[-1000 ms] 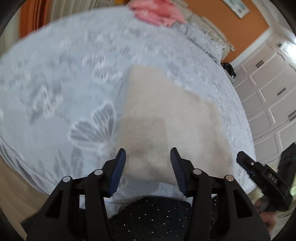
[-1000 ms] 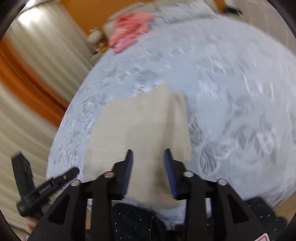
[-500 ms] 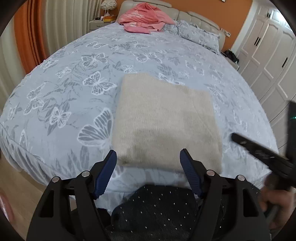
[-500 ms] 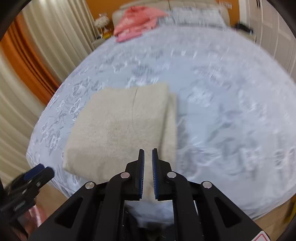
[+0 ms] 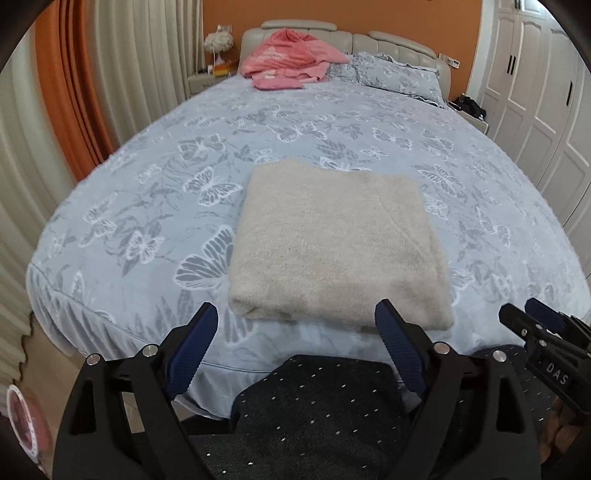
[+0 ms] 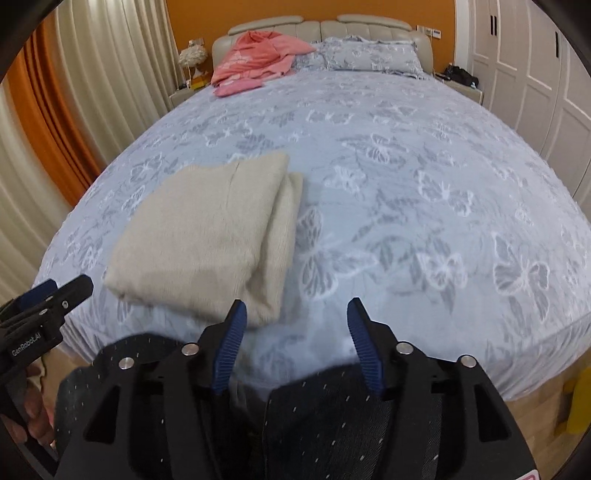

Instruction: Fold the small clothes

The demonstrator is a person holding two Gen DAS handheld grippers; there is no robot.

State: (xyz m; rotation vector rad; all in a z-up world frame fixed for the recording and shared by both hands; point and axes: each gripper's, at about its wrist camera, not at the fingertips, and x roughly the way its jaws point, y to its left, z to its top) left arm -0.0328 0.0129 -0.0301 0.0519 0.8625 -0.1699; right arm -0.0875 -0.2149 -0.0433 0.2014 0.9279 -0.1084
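- Left wrist view: left tool (image 5: 295, 328) hangs over the foot edge of the bed (image 5: 332, 122), jaws spread wide, nothing between them.
- Beige knit sweater (image 5: 332, 243) lies folded into a rough rectangle on the bed's butterfly-print cover, near the foot edge, straight ahead of the left tool and apart from its blue pads (image 5: 192, 350).
- Fold edge of the sweater faces the camera; layers stacked, lower layer showing along the right side.
- Right tool (image 5: 532, 325) is visible at the right margin of this view, off the bed corner, clear of the sweater.
- Right wrist view: right tool (image 6: 293, 332) is also spread wide and empty; its left pad (image 6: 229, 347) overlaps the sweater's (image 6: 207, 232) near right corner in the picture, contact cannot be told.
- From this side the sweater sits left of the tool's axis; bare cover lies ahead between the jaws.
- Left tool (image 6: 48, 295) shows at the left margin, near the sweater's near left corner, not touching it.
- Pink clothes (image 5: 288, 59) are piled at the head of the bed against the padded headboard (image 6: 321, 26), well apart from the sweater; a pillow (image 5: 395, 74) in the same print sits beside them.
- Dark speckled trousers (image 5: 317, 413) of the person fill the bottom of both views.
- White wardrobe doors (image 5: 535, 92) at right, orange and cream curtains (image 5: 74, 92) at left.
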